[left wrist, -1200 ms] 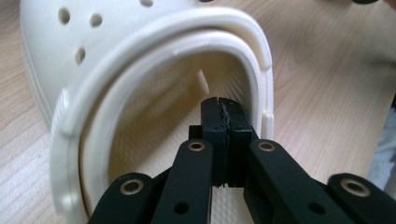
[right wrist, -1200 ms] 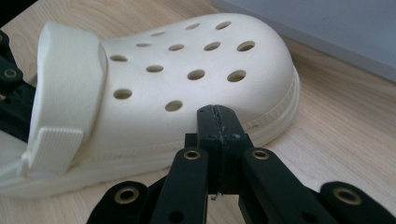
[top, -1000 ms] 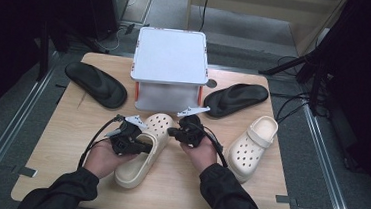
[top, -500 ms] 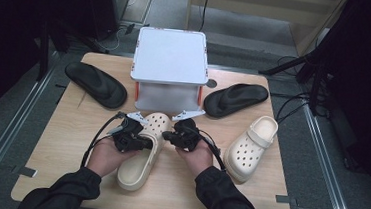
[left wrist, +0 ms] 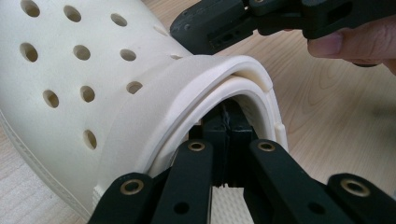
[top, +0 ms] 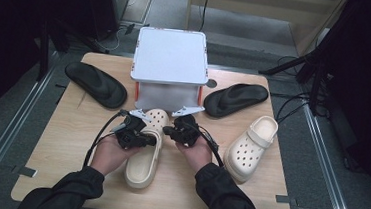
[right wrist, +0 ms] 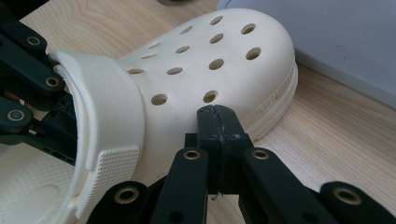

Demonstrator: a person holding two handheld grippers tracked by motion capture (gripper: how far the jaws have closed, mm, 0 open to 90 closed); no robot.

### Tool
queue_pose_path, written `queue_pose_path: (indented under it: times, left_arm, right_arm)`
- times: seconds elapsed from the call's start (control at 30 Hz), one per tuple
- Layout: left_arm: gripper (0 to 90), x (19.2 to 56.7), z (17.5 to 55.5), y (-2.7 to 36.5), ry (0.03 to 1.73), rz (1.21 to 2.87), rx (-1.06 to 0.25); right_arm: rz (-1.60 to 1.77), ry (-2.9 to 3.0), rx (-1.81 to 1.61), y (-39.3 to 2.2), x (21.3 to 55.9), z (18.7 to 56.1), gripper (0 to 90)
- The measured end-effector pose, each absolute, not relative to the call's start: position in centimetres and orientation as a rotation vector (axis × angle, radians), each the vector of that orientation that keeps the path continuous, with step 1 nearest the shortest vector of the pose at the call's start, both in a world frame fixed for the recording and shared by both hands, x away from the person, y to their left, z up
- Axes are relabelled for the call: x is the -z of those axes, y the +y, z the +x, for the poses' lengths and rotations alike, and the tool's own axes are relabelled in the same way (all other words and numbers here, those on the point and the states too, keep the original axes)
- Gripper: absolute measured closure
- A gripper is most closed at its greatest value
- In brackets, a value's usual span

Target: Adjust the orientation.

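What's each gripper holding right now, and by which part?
Nothing is clamped; both sets of jaws are shut empty. The left gripper has its tips tucked under the cream clog at its strap; the right gripper has its tips at the perforated upper.

cream, hole-dotted clog (top: 145,151) between black grippers; a second cream clog (top: 250,147) at right; two black sandals (top: 96,84) on pale wood-grain table (top: 71,125); white box (top: 170,58) with orange corners.

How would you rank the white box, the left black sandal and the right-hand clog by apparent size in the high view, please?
1. white box, clearly largest.
2. left black sandal.
3. right-hand clog, close to the sandal in length, so their order is unsure.
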State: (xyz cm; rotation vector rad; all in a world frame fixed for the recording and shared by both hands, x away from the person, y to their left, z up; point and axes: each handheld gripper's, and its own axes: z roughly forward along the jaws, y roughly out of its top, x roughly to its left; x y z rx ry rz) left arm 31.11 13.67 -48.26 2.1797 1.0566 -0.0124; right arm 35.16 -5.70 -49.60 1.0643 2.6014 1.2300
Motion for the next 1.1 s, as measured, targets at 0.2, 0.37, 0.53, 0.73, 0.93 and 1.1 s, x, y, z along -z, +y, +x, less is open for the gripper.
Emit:
queue_pose_path:
  times: [0.2,0.37,0.53,0.73,0.93,1.1]
  left_arm:
    - [90.0,48.3,31.2,13.9,1.047,2.171,0.025]
    - [90.0,48.4,31.3,14.0,1.049,2.151,0.042]
    - [86.1,48.2,31.3,14.1,1.043,2.158,0.029]
    - [71.0,47.1,30.4,14.9,1.022,2.141,0.039]
    - [60.1,45.1,29.4,16.2,1.021,2.129,0.029]
    - [49.9,43.7,29.2,18.1,1.045,2.097,0.012]
  right_arm:
    - [1.076,2.604,-1.231,-5.6,49.6,35.4,90.0]
    - [1.081,2.612,-1.235,-5.6,49.5,35.6,90.0]
    - [1.080,2.618,-1.252,-5.7,49.5,35.8,90.0]
    - [1.056,2.610,-1.277,-7.0,48.5,35.2,85.6]
    - [1.060,2.607,-1.315,-8.3,47.6,34.7,83.6]
    - [1.038,2.589,-1.347,-9.4,46.5,33.6,78.8]
